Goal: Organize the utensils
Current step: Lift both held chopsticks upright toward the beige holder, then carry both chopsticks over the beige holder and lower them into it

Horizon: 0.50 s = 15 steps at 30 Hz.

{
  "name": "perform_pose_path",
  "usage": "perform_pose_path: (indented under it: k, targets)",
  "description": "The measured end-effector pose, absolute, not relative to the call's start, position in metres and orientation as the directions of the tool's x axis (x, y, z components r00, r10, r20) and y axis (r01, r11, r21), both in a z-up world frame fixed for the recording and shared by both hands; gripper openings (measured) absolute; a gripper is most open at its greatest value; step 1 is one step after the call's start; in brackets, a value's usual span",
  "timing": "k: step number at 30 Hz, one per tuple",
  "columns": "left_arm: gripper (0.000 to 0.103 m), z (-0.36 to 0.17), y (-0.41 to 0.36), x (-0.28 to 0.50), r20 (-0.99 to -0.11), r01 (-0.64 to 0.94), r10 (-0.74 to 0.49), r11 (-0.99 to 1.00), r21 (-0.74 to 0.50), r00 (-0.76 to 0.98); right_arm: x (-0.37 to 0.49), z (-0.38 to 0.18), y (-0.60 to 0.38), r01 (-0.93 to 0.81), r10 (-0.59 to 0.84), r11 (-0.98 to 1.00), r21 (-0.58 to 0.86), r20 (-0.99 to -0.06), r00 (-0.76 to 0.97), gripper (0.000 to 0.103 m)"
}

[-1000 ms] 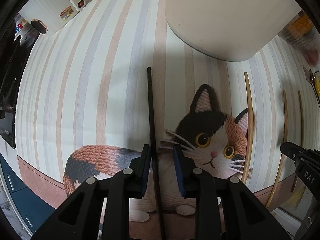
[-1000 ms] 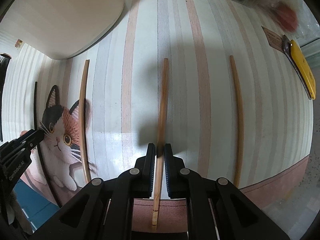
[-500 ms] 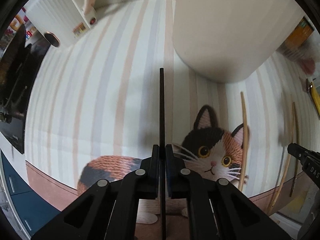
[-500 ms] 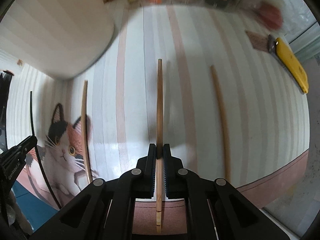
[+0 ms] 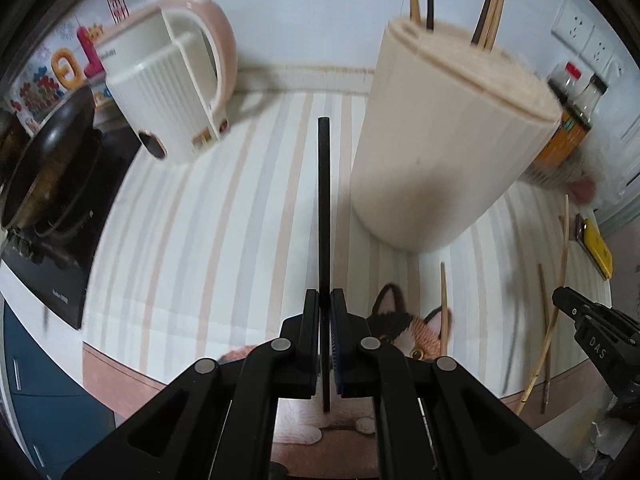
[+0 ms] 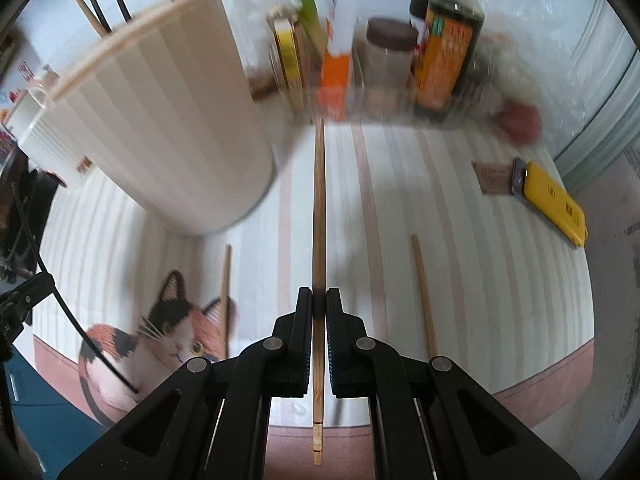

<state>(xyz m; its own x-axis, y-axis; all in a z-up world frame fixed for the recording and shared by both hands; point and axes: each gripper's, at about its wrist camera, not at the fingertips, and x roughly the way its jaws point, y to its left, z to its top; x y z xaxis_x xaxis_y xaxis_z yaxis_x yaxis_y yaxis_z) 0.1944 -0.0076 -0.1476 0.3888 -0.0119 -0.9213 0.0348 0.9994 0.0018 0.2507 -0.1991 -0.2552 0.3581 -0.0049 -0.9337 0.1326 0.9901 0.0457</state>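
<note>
My left gripper [image 5: 325, 312] is shut on a black chopstick [image 5: 323, 200], held off the striped mat and pointing toward the cream utensil holder [image 5: 440, 140]. Several chopsticks stand in the holder's top. My right gripper [image 6: 319, 308] is shut on a wooden chopstick [image 6: 319, 208], also raised, to the right of the holder [image 6: 160, 120]. Two more wooden chopsticks lie on the mat, one by the cat picture [image 6: 226, 276] and one further right [image 6: 423, 292]. Each gripper shows at the edge of the other's view.
A white and pink kettle [image 5: 172, 92] and a pan on a stove [image 5: 44, 160] stand at the left. Bottles and jars [image 6: 444, 40] line the back wall. A yellow box cutter [image 6: 556, 204] lies at the mat's right. The mat's front edge [image 6: 540, 384] is close.
The left gripper closed on the black chopstick. Both grippers then rose and tilted up, lifting their chopsticks off the mat; the holder's top came into view.
</note>
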Motion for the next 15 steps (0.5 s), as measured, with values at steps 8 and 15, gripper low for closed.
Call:
perform_pose_path:
  k: [8, 15]
  targets:
    - [0.003, -0.119, -0.002, 0.202, -0.892, 0.024, -0.038, 0.999, -0.031, 0.451, 0.255, -0.217, -0.198, 0.145, -0.002, 0.986, 0.078, -0.874, 0.486, 0.007]
    - [0.003, -0.08, 0.007, 0.209, -0.846, 0.008, -0.057, 0.998, -0.062, 0.53, 0.262, -0.17, -0.198, 0.142, 0.019, 0.982, 0.124, -0.814, 0.581, 0.007]
